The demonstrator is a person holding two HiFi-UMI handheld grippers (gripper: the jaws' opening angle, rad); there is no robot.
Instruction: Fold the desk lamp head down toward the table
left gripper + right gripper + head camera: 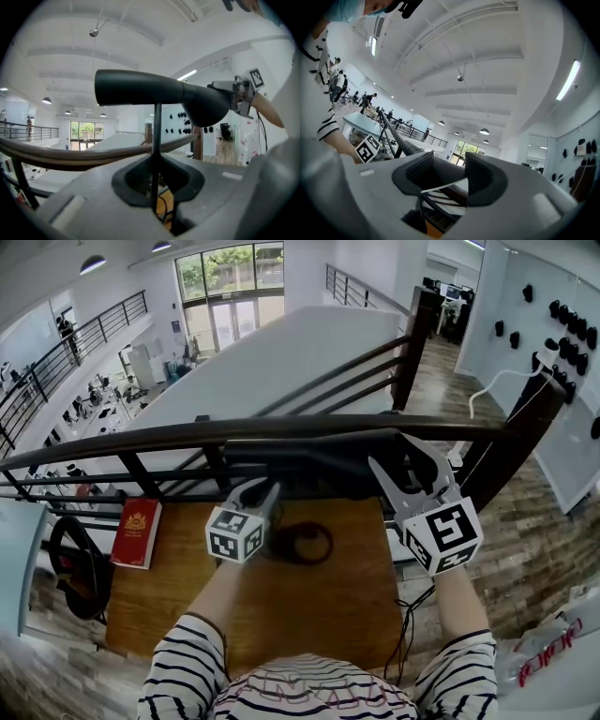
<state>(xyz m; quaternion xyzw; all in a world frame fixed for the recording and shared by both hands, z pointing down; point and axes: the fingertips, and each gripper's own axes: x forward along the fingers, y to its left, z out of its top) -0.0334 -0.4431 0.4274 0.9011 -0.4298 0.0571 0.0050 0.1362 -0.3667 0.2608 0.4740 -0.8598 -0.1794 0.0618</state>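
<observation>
The black desk lamp's long head (309, 457) lies nearly level above the wooden table (319, 615), in line with the railing. My left gripper (267, 491) is shut on the lamp's thin upright stem (156, 154), which runs up between its jaws to the lamp head (154, 91). My right gripper (389, 451) has its jaws set wide around the thick right end of the head, and the dark lamp head (440, 180) fills the gap between its pads. From the left gripper view the right gripper (236, 91) sits at that bulbous end.
A red book (137, 532) lies at the table's left edge. A dark ring (302, 542) rests on the table under the stem. A dark wooden railing (169, 432) runs just behind the table. A black cable (408, 624) hangs off the right edge; a white bag (562, 652) sits on the floor.
</observation>
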